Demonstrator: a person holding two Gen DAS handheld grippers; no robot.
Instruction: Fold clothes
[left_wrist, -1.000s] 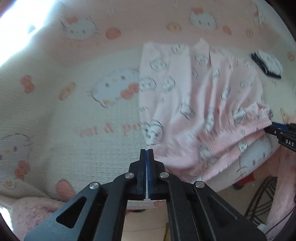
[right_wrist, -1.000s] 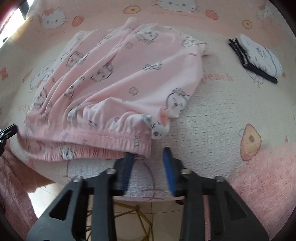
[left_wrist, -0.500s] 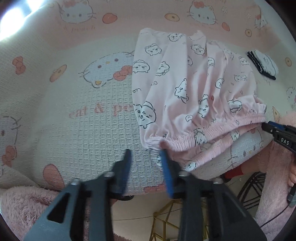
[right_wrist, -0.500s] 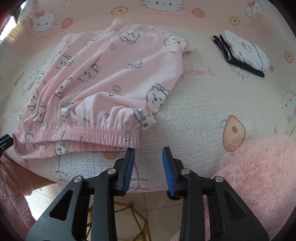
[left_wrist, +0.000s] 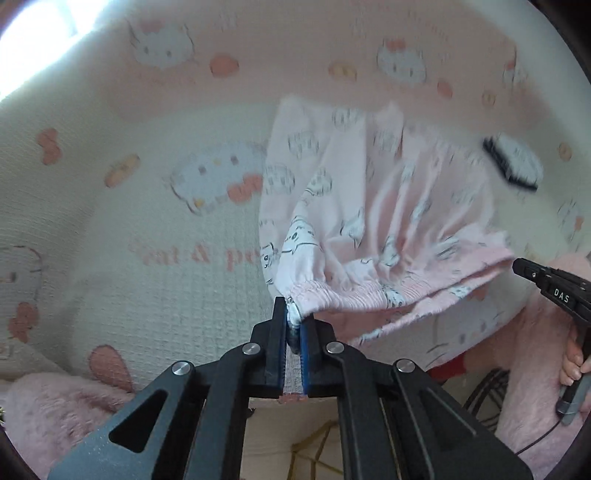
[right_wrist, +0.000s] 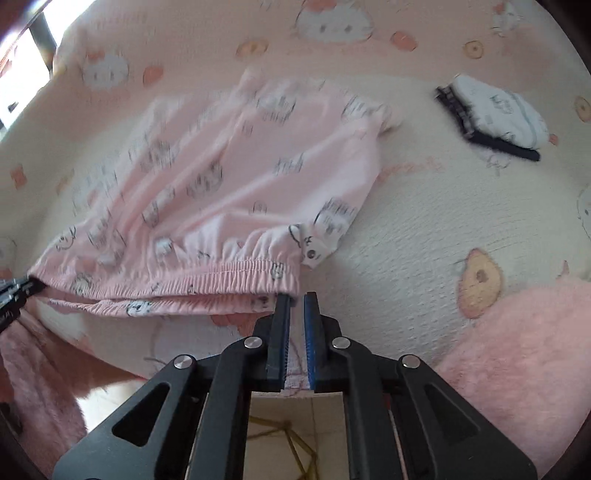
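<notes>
My left gripper is clamped on one corner of the pink pajama shorts' elastic waistband. My right gripper sits at the other corner with its jaws nearly closed; I cannot tell whether they have fabric. The shorts lie on the cat-print blanket, waistband lifted at the near edge. I judge this the grasping step; next I should confirm the right hold, then raise both corners together.

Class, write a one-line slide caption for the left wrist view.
Left gripper pinches the waistband corner of the pink printed shorts on the cartoon-cat blanket.
</notes>
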